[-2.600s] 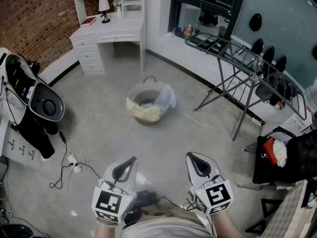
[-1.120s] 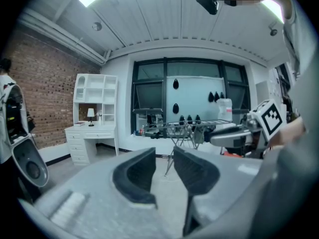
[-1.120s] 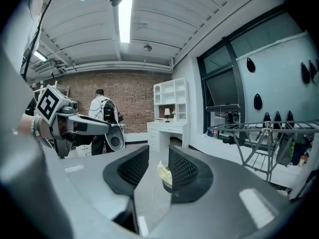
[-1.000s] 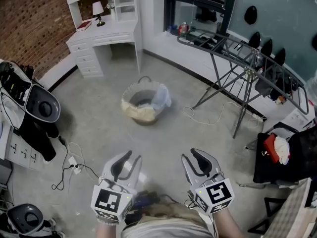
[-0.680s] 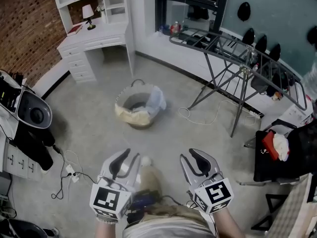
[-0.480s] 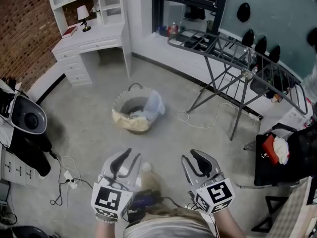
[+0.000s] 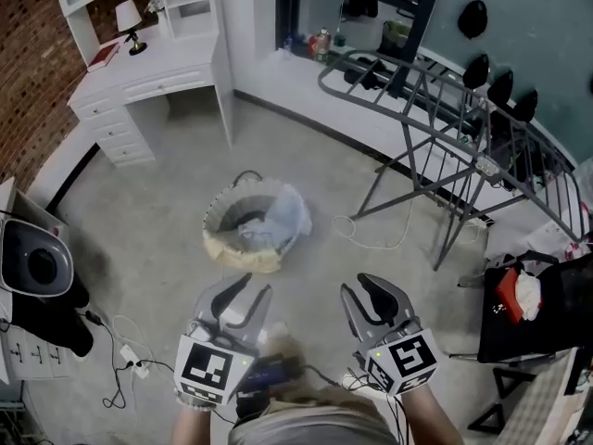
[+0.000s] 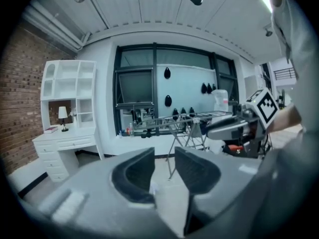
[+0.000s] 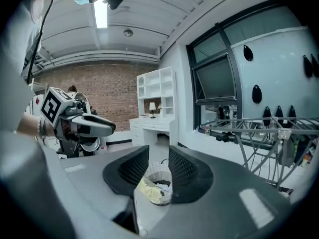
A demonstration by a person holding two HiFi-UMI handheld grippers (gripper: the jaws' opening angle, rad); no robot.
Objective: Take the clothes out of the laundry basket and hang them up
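1. Both grippers are empty. The left gripper (image 7: pixel 252 291) has its jaws opening with only bare floor beyond them. The right gripper (image 7: pixel 361 290) holds its jaws apart on nothing.
2. The laundry basket (image 7: pixel 222 207) stands on the floor ahead, well apart from both grippers. A pale blue garment (image 7: pixel 287 216) hangs over its right rim and a yellowish cloth (image 7: pixel 236 253) over its near edge.
3. A pull on a garment draped over the rim may tip or drag the basket, which looks soft and light.
4. The clothes lie bunched together, so one pinch could lift two pieces, or catch only a fold that slips free.
5. A loose white cable (image 7: pixel 371 241) lies on the floor between the basket and the drying rack (image 7: pixel 435 109). Carrying a trailing garment across could snag it or trip the person.
6. The head view alone shows that cable and the whole layout of basket and rack.
7. The right gripper view frames the basket between its jaws, suggesting it is already aimed there. The left gripper view shows the rack and the other gripper but no basket.
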